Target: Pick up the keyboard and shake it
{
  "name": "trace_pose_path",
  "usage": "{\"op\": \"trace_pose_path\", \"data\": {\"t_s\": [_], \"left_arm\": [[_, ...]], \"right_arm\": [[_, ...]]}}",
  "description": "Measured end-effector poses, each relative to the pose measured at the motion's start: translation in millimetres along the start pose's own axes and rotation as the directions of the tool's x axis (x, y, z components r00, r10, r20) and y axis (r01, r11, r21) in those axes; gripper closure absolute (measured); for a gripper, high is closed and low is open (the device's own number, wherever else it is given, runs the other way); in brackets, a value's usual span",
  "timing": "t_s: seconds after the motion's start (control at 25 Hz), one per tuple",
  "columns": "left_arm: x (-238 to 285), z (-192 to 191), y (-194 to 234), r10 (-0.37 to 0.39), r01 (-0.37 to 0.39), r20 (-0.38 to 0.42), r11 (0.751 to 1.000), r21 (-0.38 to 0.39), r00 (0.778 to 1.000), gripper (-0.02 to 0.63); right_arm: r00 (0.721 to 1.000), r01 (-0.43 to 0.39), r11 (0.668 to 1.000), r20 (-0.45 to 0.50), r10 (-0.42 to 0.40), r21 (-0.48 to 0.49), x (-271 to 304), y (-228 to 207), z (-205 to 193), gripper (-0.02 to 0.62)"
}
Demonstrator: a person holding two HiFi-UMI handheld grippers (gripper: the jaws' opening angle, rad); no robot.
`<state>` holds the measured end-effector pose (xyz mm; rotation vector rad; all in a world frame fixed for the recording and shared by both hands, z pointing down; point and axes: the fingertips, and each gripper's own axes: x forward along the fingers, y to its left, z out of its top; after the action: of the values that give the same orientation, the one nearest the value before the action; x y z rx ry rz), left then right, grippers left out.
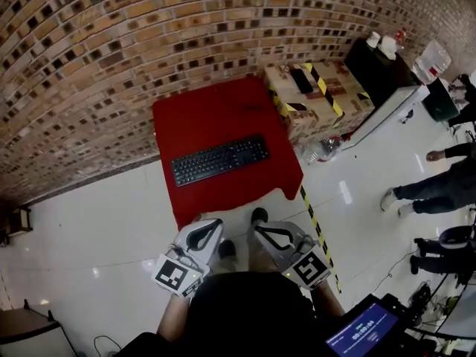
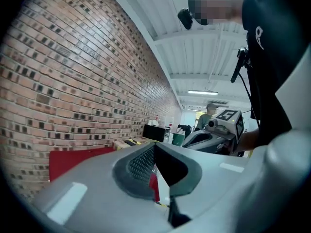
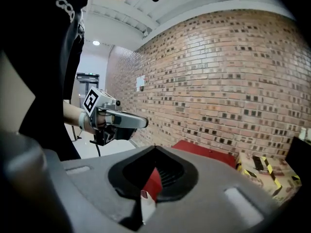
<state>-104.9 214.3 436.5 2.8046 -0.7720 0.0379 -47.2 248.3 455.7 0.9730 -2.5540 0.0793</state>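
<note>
Plainly, left claw [image 1: 209,229] and right claw [image 1: 266,232] are clenched empty (keyboard [image 1: 220,160] lies on red table [image 1: 216,114])

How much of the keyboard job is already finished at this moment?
Nothing looks done: the flat black keyboard lies on the red-covered table, untouched. In hand: nothing; the left gripper and right gripper are shut and empty, well apart from the keyboard. Left: reach, grip, lift, shake.

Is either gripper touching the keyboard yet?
No: in the head view the keyboard lies alone on the red table, while the left gripper and right gripper are short of the table's near edge.
</note>
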Motion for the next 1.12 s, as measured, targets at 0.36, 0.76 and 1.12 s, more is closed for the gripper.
{"op": "trace_pose_path", "data": {"t_s": [0.36,0.76,1.12], "left_arm": [[65,1,39,0.109,-0.110,-0.045,0.993,-0.044,0.993,0.594],[146,6,59,0.182,-0.187,-0.080,0.980,-0.062,0.980,0.592],[146,-26,77,0.282,-0.305,-0.146,0.936,-0.175,0.948,0.592]], "right_arm": [[0.995,-0.081,0.996,0.048,0.082,-0.023,20,-104,4,0.603],[0.991,-0.124,0.992,0.065,0.121,0.035,21,-212,-37,0.603],[0.972,-0.234,0.970,-0.012,0.235,0.068,48,-239,-62,0.603]]}}
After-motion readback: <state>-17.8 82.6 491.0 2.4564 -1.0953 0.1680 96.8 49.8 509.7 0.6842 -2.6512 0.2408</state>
